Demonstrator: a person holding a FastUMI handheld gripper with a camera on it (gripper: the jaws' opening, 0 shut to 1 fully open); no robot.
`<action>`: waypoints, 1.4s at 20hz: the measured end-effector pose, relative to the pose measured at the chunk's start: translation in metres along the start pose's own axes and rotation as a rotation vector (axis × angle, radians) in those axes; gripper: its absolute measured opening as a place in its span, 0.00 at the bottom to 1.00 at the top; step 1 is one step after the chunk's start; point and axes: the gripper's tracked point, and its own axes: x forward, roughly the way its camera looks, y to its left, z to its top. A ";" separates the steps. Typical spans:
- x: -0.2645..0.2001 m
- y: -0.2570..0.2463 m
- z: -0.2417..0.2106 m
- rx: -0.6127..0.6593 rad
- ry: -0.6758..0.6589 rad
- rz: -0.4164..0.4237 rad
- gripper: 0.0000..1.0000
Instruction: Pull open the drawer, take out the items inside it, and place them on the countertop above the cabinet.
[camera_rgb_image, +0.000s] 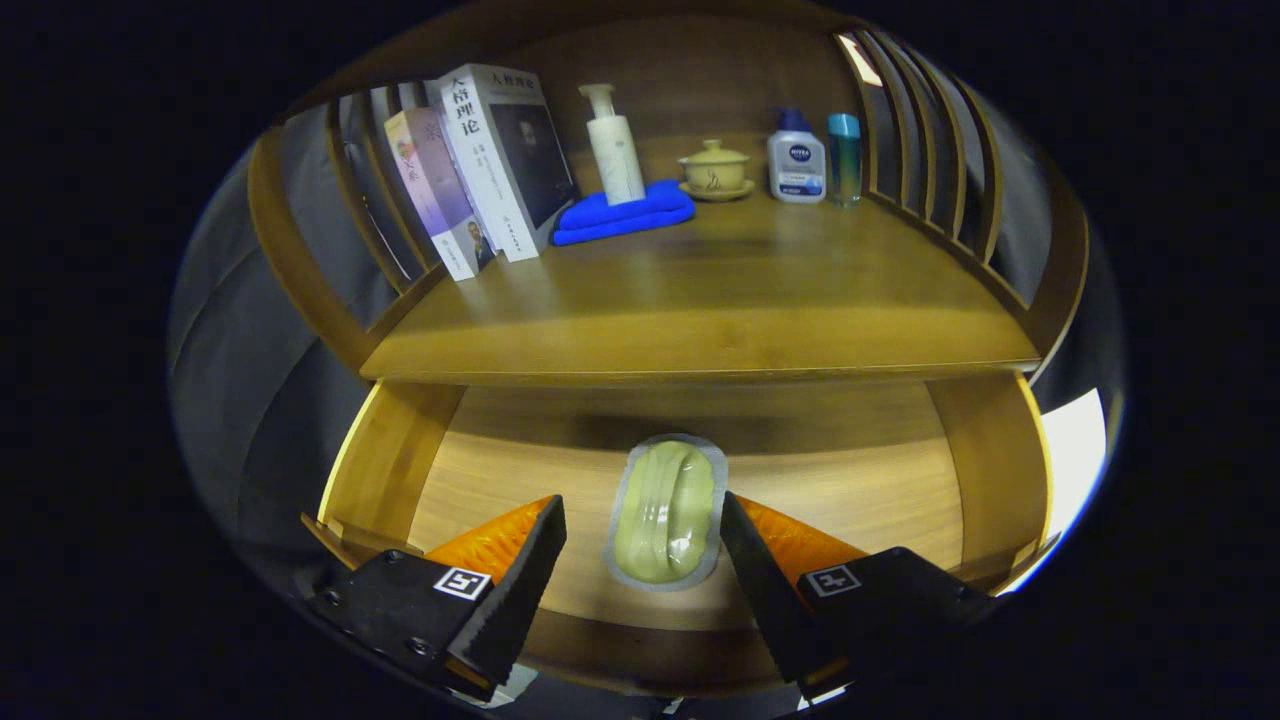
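With the drawer (690, 470) pulled out under the bench (700, 310), the gripper (640, 550) hangs wide open over it, holding nothing. Right between the two fingers lies a pale green packet (668, 512) in a clear wrapper, flat on the drawer floor, long side pointing toward 12 o'clock. Left finger sits at its 9 o'clock, right finger at its 3 o'clock; the right one looks very close, can't tell if it's touching.

Up on the bench, toward 12 o'clock from the packet: a white pump bottle (614, 145) standing on a folded blue cloth (622, 215). At 11 o'clock some books (480, 165) lean against the side rail. At 1 o'clock there's a little lidded cup (714, 168) on a saucer, then a white bottle with a blue cap (796, 158), then a teal bottle (844, 158) just beside it.
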 end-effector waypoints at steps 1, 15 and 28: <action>0.005 -0.002 0.002 -0.007 0.014 -0.009 0.98; 0.040 -0.018 -0.015 0.032 0.132 -0.058 0.34; -0.032 -0.029 -0.004 0.076 -0.001 0.031 0.17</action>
